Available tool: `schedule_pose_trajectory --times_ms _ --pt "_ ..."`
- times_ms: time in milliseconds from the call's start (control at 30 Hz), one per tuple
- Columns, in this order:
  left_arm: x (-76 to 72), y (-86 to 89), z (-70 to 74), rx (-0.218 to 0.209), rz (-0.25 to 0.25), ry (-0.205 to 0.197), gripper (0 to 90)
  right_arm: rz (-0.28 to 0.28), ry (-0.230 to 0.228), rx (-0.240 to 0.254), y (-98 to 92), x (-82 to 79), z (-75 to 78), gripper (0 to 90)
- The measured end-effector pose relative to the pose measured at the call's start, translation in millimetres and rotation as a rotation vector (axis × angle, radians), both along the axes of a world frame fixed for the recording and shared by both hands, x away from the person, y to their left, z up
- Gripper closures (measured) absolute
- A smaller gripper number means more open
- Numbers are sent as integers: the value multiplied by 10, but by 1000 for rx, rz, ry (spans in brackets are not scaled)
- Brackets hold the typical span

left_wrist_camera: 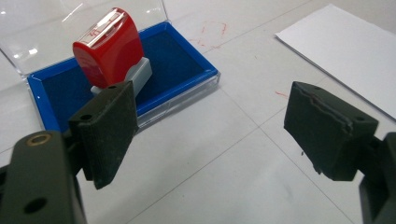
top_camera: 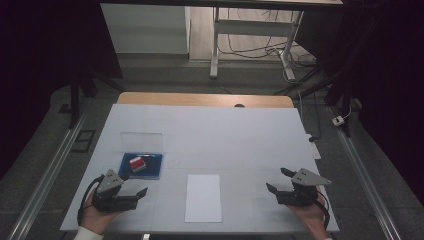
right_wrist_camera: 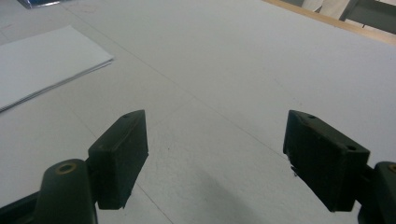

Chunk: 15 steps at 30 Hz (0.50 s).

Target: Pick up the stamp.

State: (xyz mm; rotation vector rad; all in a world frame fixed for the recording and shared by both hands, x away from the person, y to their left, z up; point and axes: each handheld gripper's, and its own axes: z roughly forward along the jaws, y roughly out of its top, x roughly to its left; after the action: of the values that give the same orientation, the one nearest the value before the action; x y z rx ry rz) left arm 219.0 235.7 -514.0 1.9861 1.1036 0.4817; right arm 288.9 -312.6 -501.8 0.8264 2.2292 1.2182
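My left gripper [top_camera: 134, 186] sits in the lower left of the high view, jaws spread wide and gripping nothing, held low over the desk [top_camera: 240, 135]. In the left gripper view the two black pads stand well apart with bare desk between them. Just beyond its left jaw, in the upper left of that view, the red stamp [left_wrist_camera: 109, 49] stands tilted on its grey base inside the blue ink pad [left_wrist_camera: 182, 65], whose clear lid [left_wrist_camera: 56, 18] lies folded open behind it. The stamp is near the jaw but apart from it (I can see the gap in the high view, where the stamp [top_camera: 136, 162] sits above the gripper).

My right gripper [top_camera: 280, 181] is in the lower right of the high view, also released, its jaws wide with nothing between them. The right gripper view shows bare desk ahead of the pads.

Between the two grippers, at lower centre of the high view, lies a white sheet of paper [top_camera: 203, 197], flat on the desk and touched by neither gripper. Faint red marks [left_wrist_camera: 212, 32] show on the desk just beside the ink pad.
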Motion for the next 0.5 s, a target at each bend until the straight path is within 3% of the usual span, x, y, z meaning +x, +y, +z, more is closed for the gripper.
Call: schedule_pose_trajectory --times_ms 300,500 --pt "3 -7 82 21 -14 -12 182 12 6 -2 22 3 -8 235" --pt "18 14 210 47 -18 -16 185 7 2 1 8 1 -2 241"
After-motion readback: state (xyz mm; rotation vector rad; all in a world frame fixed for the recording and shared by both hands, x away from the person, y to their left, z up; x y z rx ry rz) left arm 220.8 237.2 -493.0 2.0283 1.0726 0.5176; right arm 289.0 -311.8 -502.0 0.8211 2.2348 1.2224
